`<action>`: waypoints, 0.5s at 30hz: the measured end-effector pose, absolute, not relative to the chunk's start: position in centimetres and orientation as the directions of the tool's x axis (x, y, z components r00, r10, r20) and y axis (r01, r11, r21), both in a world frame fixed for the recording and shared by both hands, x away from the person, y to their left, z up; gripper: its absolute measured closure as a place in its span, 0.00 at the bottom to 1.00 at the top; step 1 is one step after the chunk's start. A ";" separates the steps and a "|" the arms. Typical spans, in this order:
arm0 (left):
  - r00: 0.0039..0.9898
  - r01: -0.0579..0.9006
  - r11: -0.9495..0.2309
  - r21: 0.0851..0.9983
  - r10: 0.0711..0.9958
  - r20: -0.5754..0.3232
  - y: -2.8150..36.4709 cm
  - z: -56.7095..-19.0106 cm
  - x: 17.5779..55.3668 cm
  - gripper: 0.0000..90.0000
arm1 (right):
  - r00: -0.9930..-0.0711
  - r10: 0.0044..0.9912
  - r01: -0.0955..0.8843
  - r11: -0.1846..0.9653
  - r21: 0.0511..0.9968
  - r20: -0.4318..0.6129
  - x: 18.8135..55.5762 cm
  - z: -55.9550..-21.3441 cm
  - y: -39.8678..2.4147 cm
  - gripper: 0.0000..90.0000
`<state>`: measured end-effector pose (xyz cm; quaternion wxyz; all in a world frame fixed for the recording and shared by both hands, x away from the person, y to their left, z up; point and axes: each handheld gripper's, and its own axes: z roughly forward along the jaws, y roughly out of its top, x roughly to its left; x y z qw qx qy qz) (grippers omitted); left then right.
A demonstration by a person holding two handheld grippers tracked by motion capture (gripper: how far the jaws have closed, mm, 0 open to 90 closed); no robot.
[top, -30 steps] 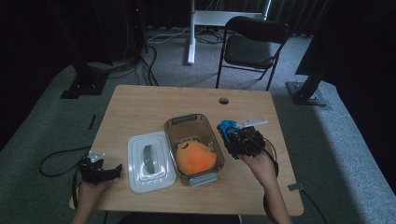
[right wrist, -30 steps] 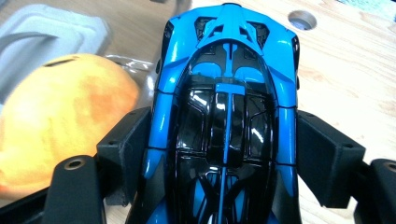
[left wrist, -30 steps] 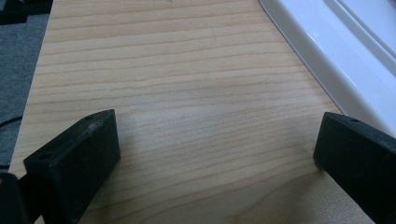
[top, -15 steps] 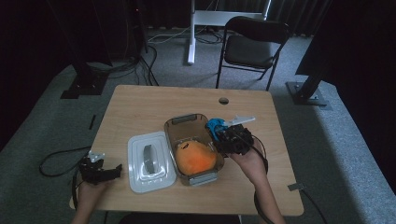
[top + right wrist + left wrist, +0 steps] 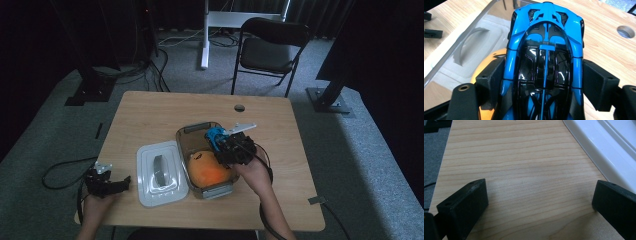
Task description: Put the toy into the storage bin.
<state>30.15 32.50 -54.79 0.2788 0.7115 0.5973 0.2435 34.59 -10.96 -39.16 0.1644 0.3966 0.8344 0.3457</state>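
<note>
A blue and black toy car [image 5: 546,57] sits between the jaws of my right gripper [image 5: 544,85], which press on both its sides. In the high view the right gripper [image 5: 222,142] holds the toy car [image 5: 215,135] over the grey container [image 5: 192,131], above an orange plush [image 5: 210,170] that lies inside it. My left gripper [image 5: 122,181] rests open on the table's front left corner, beside the white lid [image 5: 162,172]. In the left gripper view its jaws stand wide apart over bare wood, with the white lid [image 5: 604,147] at the right.
The wooden table [image 5: 150,115] has a round hole [image 5: 239,107] near its far edge. A black folding chair [image 5: 270,47] stands behind the table. Cables lie on the carpet at the left, and stand bases flank the table.
My right gripper has carried the toy car leftward from the container's right side to above the container. The left gripper has stayed in place.
</note>
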 end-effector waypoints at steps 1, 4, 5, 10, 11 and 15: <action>0.168 0.714 -0.131 0.688 0.986 0.013 32.5 -54.8 30.2 0.01 | -0.634 0.773 0.550 0.450 0.704 0.002 34.6 -39.2 -10.7 0.28; 0.171 0.714 -0.133 0.688 0.985 0.013 32.5 -54.8 30.1 0.01 | -0.643 0.766 0.548 0.459 0.699 0.001 34.6 -39.4 -10.3 0.28; 0.170 0.713 -0.132 0.688 0.985 0.013 32.5 -54.8 30.1 0.01 | -0.643 0.766 0.553 0.457 0.697 0.007 34.6 -39.5 -10.1 0.28; 0.170 0.714 -0.132 0.688 0.985 0.013 32.5 -54.8 30.1 0.01 | -0.654 0.757 0.553 0.465 0.692 0.014 34.6 -39.9 -9.5 0.28; 0.170 0.714 -0.132 0.688 0.985 0.013 32.5 -54.8 30.1 0.01 | -0.656 0.755 0.555 0.467 0.689 0.016 34.7 -40.1 -9.4 0.28; 0.171 0.714 -0.132 0.687 0.985 0.012 32.5 -54.8 30.1 0.01 | -0.655 0.755 0.564 0.470 0.679 0.021 34.9 -40.6 -9.1 0.28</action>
